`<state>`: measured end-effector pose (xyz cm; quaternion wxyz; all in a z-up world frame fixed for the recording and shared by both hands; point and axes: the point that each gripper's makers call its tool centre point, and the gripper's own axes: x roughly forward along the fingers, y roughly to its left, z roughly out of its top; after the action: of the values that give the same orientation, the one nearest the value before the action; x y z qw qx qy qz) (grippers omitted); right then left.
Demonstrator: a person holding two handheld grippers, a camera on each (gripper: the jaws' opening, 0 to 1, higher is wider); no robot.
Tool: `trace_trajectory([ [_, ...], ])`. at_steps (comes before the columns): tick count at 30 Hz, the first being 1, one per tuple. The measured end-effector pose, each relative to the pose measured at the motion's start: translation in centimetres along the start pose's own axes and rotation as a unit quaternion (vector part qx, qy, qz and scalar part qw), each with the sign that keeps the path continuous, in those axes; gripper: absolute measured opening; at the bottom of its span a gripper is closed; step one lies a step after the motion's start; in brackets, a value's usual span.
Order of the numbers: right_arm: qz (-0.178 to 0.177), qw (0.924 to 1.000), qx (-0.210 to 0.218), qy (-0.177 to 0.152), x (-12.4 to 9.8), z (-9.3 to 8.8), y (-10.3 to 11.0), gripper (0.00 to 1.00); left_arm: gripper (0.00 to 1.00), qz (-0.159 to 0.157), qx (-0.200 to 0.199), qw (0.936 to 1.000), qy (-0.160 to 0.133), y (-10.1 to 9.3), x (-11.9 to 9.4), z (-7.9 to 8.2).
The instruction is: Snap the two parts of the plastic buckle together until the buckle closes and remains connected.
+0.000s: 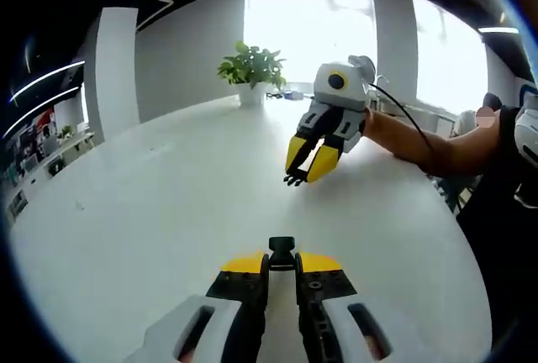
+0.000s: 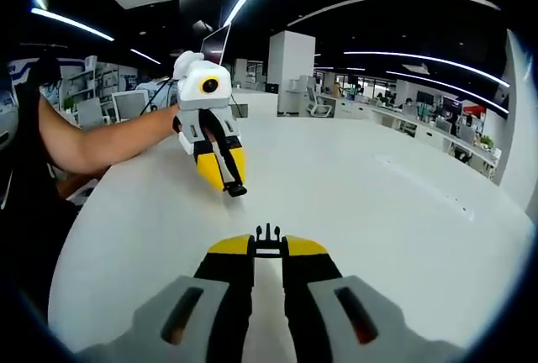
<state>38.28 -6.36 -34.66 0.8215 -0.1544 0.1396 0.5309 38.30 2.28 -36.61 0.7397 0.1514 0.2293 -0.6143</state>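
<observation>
My left gripper (image 1: 282, 264) is shut on the black socket half of the buckle (image 1: 282, 248), which sticks out past its yellow tips. Across the white table (image 1: 151, 203), my right gripper (image 1: 308, 164) hangs tilted downward, shut on the black pronged half (image 1: 294, 180). In the right gripper view, my right gripper (image 2: 267, 252) pinches the pronged half (image 2: 267, 235), prongs pointing forward. My left gripper (image 2: 225, 171) faces it with the socket half (image 2: 236, 189) at its tips. The two halves are apart, with bare table (image 2: 361, 195) between them.
A potted plant (image 1: 250, 69) stands at the table's far edge by bright windows. A person's forearm (image 1: 420, 140) reaches in behind the right gripper, and another forearm (image 2: 101, 140) behind the left. An open laptop (image 2: 216, 44) sits beyond. Office desks line the background.
</observation>
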Motion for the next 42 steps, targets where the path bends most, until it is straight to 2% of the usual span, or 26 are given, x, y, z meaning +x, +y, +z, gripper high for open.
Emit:
trace_trajectory([
  [6,0.008,1.0000,0.000,0.004,0.2,-0.2,0.4,0.11,0.10,-0.002,0.005,1.0000,0.004,0.6,0.3,0.0],
  [13,0.023,0.9997,-0.003,0.008,0.5,-0.3,1.1,0.11,0.11,-0.014,0.012,0.9998,0.010,0.2,0.7,-0.2],
  [23,0.050,0.9985,-0.005,0.020,0.8,-0.7,2.4,0.11,0.10,-0.025,0.017,0.9994,0.016,-0.8,0.8,-0.3],
  [33,0.071,0.9971,-0.011,0.024,1.0,-0.9,3.1,0.11,0.10,-0.049,0.032,0.9980,0.022,-2.4,1.3,-0.2],
  [42,0.077,0.9967,-0.010,0.022,0.9,-0.7,3.4,0.11,0.11,-0.050,0.037,0.9979,0.021,-2.7,1.4,-0.1],
])
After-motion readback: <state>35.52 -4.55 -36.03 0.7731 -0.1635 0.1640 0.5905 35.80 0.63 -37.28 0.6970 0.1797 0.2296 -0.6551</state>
